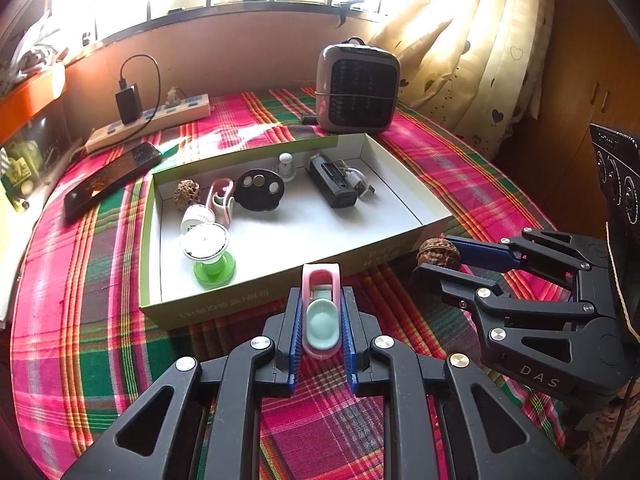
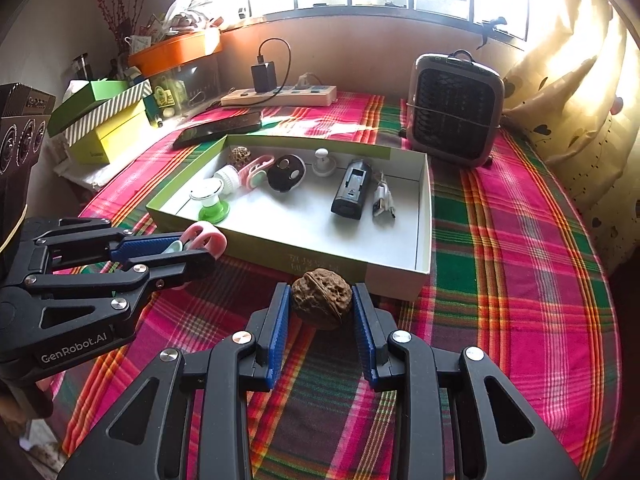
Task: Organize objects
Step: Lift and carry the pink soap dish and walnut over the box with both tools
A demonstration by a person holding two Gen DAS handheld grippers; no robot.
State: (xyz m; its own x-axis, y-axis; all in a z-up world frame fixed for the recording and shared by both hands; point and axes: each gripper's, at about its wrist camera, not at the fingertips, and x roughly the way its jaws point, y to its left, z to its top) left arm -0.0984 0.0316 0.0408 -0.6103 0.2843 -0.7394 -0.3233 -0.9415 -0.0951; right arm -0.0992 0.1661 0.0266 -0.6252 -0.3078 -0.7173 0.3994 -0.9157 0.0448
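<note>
We see a pink clip (image 1: pixel 321 312) with a pale green inner tab, long and loop-shaped, clamped between the blue pads of the left gripper (image 1: pixel 320 320); its rounded pink end pokes out past the fingertips, just short of the near wall of the box (image 1: pixel 256 296). A brown, deeply wrinkled walnut (image 2: pixel 322 300) sits pinched between the pads of the right gripper (image 2: pixel 322 316), close to the box's near right corner.

The box is shallow, white inside with green outer walls. Along its left and back we find a second walnut (image 1: pixel 187 195), another pink clip (image 1: pixel 221 200), a white bottle (image 1: pixel 196 218), a green-footed round piece (image 1: pixel 210 254), a black disc (image 1: pixel 259 190), a white knob (image 1: pixel 285 166), a black rectangular device (image 1: pixel 331 184) and a small cable (image 2: pixel 383 202). Its white floor lies bare across the near and right parts.

Around it the plaid-covered surface (image 2: pixel 520 280) is open to the right and front. A phone (image 1: pixel 112 184), power strip (image 1: pixel 160 118) and small heater (image 1: pixel 357 88) stand behind the box.
</note>
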